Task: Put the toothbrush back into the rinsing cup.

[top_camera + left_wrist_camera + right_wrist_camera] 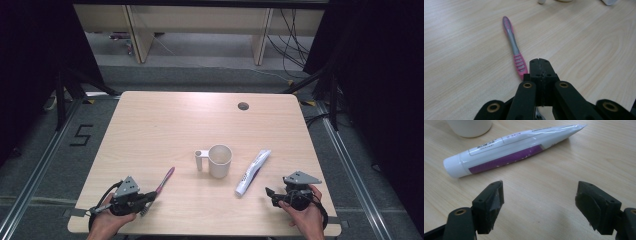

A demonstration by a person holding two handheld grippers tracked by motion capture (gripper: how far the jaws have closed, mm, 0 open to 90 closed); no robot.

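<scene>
The toothbrush (pixel 513 43) near the left has a pink handle with a grey strip down its middle and pink ribs at the near end. The tube (pixel 509 151) on the right is white with a purple band along its side, fine dark print and a white cap. The mug (pixel 217 160) between them is plain cream-white. The table (pixel 165 120) is pale wood with a light grain. Both claws, left claw (pixel 539 65) and right claw (pixel 539 202), are black
</scene>
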